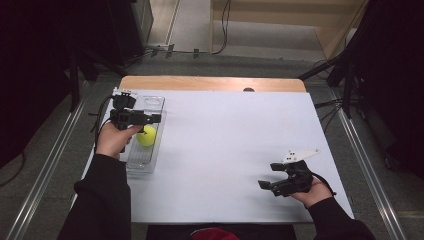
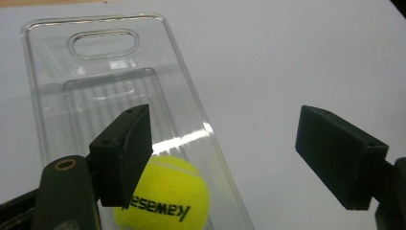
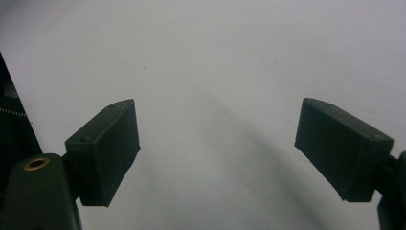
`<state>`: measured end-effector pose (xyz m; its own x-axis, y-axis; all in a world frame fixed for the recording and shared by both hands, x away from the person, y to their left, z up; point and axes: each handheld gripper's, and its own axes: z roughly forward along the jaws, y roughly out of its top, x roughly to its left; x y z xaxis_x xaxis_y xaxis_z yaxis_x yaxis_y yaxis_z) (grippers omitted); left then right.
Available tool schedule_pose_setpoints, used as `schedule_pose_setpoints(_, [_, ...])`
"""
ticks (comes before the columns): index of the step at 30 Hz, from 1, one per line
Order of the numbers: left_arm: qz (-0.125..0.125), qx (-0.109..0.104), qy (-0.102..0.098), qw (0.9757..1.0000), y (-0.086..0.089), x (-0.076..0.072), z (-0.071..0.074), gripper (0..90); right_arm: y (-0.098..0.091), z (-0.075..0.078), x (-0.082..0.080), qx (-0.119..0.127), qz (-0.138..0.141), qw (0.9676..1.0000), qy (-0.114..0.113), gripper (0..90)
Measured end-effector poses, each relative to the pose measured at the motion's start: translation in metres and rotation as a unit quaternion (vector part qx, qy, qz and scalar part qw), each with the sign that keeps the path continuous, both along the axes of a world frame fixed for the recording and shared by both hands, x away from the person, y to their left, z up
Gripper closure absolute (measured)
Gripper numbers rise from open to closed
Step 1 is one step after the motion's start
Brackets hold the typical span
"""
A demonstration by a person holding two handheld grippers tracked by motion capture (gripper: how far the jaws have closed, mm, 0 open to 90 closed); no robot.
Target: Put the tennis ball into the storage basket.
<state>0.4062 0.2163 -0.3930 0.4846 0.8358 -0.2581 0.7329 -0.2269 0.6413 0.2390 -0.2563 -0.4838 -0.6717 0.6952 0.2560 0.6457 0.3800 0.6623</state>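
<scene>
A yellow-green tennis ball [image 1: 146,136] with black letters on it lies inside a long, clear plastic tray [image 1: 156,102] that stands near the left edge of the white table [image 1: 225,140]. In the left gripper view the ball [image 2: 167,196] rests on the ribbed floor of the tray [image 2: 57,62], in the half that is nearer to the person, and it touches nothing else but the tray.

The left gripper [image 1: 152,119] hangs just above the ball, held by the person's left hand [image 1: 114,140]. Its jaws are spread apart and released: the ball is below them and lower in the picture, and the pads [image 2: 125,153] do not press on it (one pad only covers a part of the ball from the camera's side).

The right gripper [image 1: 265,185] is well apart from the tray, over the bare table near the right front corner, held by the right hand [image 1: 315,192]. In the right gripper view its jaws are also wide apart, with only the white surface between them.
</scene>
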Motion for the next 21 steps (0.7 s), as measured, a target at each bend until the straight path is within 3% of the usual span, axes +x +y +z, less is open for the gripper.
schedule_pose_setpoints(5, [-0.022,-0.017,0.005,0.9996,-0.008,-0.002,0.003,21.3,0.000,0.000,0.000,0.001,-0.002,1.0000,0.000,13.2])
schedule_pose_setpoints(21, [-0.070,-0.021,0.012,0.9972,-0.035,-0.010,0.006,21.3,0.000,0.000,0.000,-0.003,-0.002,1.0000,0.000,13.2])
